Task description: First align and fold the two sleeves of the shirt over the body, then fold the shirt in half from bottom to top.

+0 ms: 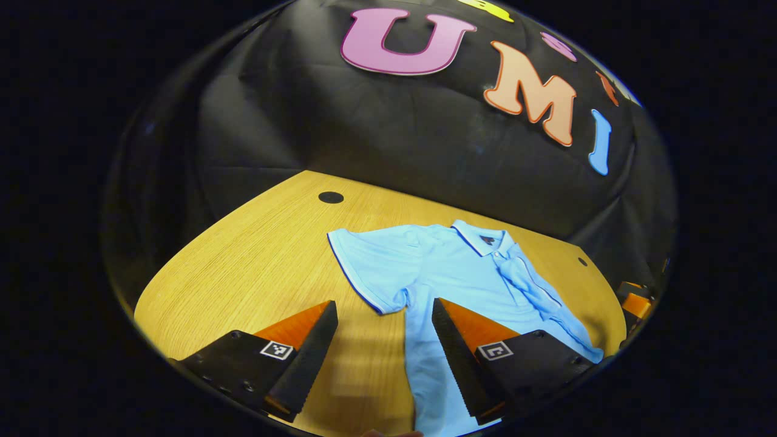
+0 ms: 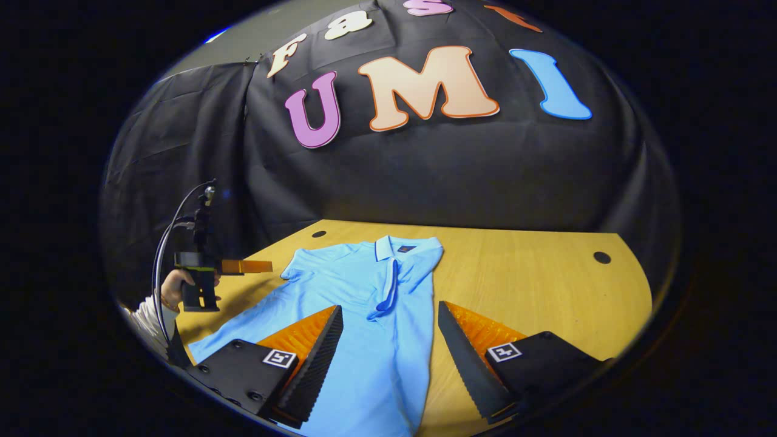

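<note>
Lying flat on the wooden table, collar toward the booth wall, the light blue shirt has its right sleeve folded over the body while its left sleeve is spread out. Left gripper hovers agape, holding nothing. Right gripper likewise agape over the shirt's lower body

We see our left gripper with two wedge-shaped fingers that have toothed inner edges, and each black base carries a small square marker and round screws. Our right gripper has the same build and the same markers. Above the left gripper's body, as the right gripper view shows it, thin cables curve in an arc. Just below that body, a white sleeve covers our wrist, with a thin bracelet.
</note>
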Tool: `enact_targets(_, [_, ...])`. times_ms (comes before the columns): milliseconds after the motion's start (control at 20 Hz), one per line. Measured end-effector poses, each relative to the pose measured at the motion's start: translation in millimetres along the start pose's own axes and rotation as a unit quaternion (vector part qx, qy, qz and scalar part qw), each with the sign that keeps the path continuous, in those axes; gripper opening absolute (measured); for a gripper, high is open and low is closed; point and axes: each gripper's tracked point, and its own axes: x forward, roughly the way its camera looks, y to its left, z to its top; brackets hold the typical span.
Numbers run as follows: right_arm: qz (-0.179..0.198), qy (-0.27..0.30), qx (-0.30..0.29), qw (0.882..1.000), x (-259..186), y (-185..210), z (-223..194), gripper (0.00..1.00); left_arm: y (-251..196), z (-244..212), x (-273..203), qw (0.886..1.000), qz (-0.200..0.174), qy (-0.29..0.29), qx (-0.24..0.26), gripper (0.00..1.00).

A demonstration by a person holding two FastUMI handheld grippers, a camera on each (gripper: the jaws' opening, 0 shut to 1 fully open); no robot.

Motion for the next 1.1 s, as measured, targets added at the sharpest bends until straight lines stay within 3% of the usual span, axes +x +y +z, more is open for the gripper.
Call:
enact_targets(400, [-0.067,-0.034,0.042,0.996,-51,-35,-19,0.98,24,16,60,0.998,0.032,0.049,0.038,0.94])
enact_targets(800, [-0.109,-0.062,0.062,0.990,-79,-58,-23,0.98,33,7,74,0.994,0.058,0.081,0.046,0.90])
enact_targets(900, [-0.112,-0.069,0.073,0.989,-81,-61,-24,0.98,40,3,75,0.991,0.078,0.087,0.059,0.87])
enact_targets(1050, [-0.111,-0.067,0.083,0.988,-80,-64,-30,0.98,40,3,74,0.991,0.076,0.085,0.067,0.60])
enact_targets(1100, [-0.111,-0.065,0.082,0.988,-80,-64,-31,0.98,39,4,74,0.991,0.073,0.082,0.071,0.59])
